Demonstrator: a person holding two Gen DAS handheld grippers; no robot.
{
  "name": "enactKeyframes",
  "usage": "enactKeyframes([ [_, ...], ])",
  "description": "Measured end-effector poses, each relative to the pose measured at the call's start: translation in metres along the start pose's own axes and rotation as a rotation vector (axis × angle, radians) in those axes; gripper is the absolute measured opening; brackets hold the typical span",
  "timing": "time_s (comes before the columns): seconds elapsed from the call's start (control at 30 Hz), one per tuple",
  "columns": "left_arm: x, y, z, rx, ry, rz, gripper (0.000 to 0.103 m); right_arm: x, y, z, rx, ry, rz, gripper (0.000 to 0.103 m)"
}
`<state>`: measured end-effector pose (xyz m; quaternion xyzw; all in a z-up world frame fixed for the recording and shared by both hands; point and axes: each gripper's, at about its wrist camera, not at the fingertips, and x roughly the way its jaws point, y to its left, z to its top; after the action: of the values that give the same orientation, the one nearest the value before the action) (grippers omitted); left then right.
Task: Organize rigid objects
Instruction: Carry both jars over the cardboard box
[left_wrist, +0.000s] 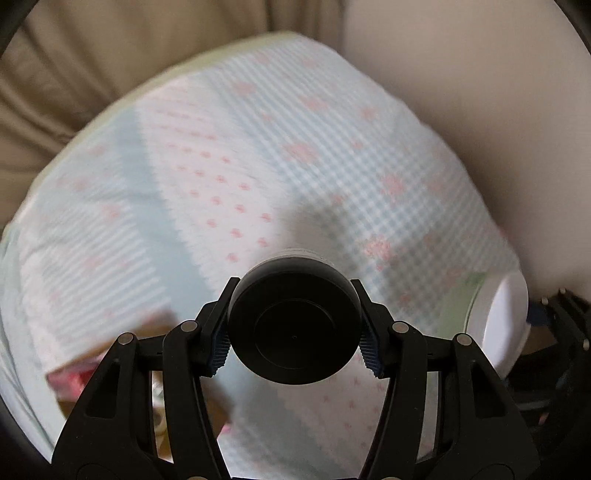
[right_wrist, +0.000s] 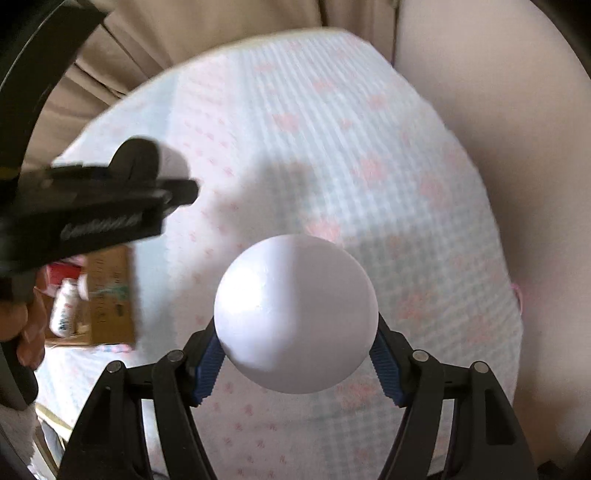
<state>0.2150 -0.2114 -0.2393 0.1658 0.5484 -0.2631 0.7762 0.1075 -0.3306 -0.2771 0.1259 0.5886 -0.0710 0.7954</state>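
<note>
Left gripper (left_wrist: 294, 326): pinches black-capped jar (left_wrist: 294, 328) above quilt (left_wrist: 258, 166).
Right gripper (right_wrist: 295, 345): clamps white container (right_wrist: 295, 314).
Progress: cardboard box (right_wrist: 110, 295) near quilt's left edge already holds bottles; both items apparently unplaced.

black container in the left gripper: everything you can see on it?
The black container is round, with a smooth matte, plastic-looking end facing the camera, marked by a raised ring and centre dot. A lighter band shows at its far edge. The left gripper clamps its sides with blue ribbed pads, holding it above the patterned cloth.
</note>
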Motion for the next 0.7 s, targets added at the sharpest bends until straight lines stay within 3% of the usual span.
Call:
enactKeyframes([
  [0.13, -0.053, 0.043, -0.022, -0.122, -0.068, 0.037, 0.053, -0.037, 0.031, 0.011, -0.092, -0.056, 0.036, 0.066],
  [0.37, -0.110, 0.134, -0.081, -0.278, -0.121, 0.103, 0.053, -0.070, 0.118, 0.026, -0.210, -0.111, 0.152, 0.066],
  [0.7, -0.122, 0.261, -0.172, -0.339, -0.084, 0.123, 0.053, -0.055, 0.256, 0.003, -0.205, -0.077, 0.238, 0.066],
])
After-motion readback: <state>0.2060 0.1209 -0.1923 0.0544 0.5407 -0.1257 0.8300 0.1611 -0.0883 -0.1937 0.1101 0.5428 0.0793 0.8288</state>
